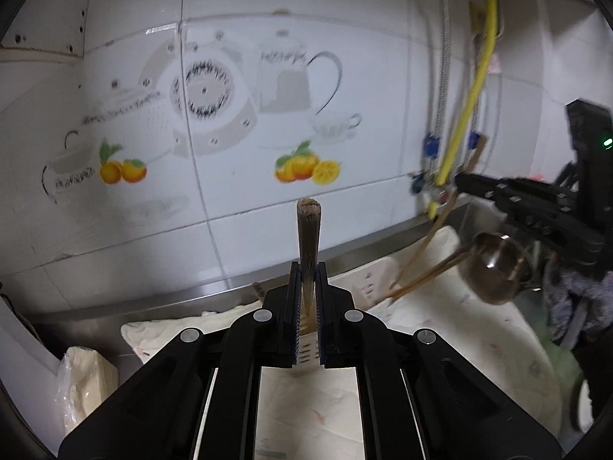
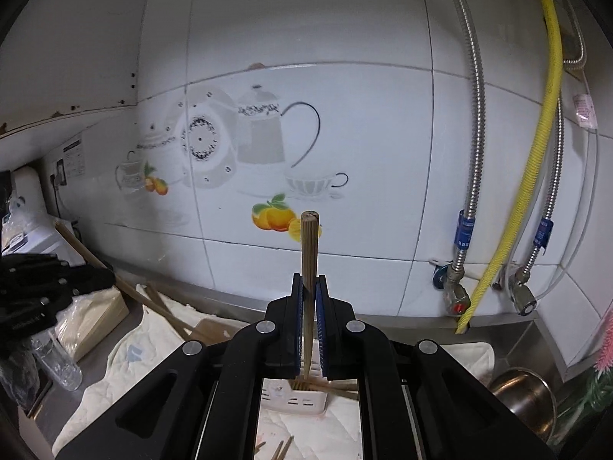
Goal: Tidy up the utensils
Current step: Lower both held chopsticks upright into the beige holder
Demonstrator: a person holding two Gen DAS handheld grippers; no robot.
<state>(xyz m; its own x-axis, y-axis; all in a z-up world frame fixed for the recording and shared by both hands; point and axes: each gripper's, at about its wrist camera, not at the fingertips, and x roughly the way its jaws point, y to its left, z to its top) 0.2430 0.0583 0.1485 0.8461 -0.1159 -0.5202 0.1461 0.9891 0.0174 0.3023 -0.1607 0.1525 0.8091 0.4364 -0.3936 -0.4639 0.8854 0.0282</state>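
My left gripper point(image 1: 307, 268) is shut on an upright wooden chopstick point(image 1: 308, 230) whose lower end reaches down to a white slotted holder point(image 1: 306, 352) on the cloth. My right gripper point(image 2: 309, 281) is shut on another upright wooden chopstick point(image 2: 308, 249) above a white slotted utensil holder point(image 2: 295, 395) that has chopsticks in it. The right gripper also shows at the right of the left wrist view point(image 1: 463, 182), with chopsticks point(image 1: 425, 264) leaning below it. Loose chopsticks point(image 2: 281, 450) lie on the cloth in front of the holder.
A white cloth point(image 2: 115, 368) covers the steel counter below a tiled wall. A steel pot point(image 2: 525, 398) sits at the right, also seen in the left wrist view point(image 1: 498, 268). Yellow hose point(image 2: 536, 176) and metal pipes point(image 2: 473, 153) run down the wall. A plastic-wrapped box point(image 1: 86, 379) and a bottle point(image 2: 57, 364) lie left.
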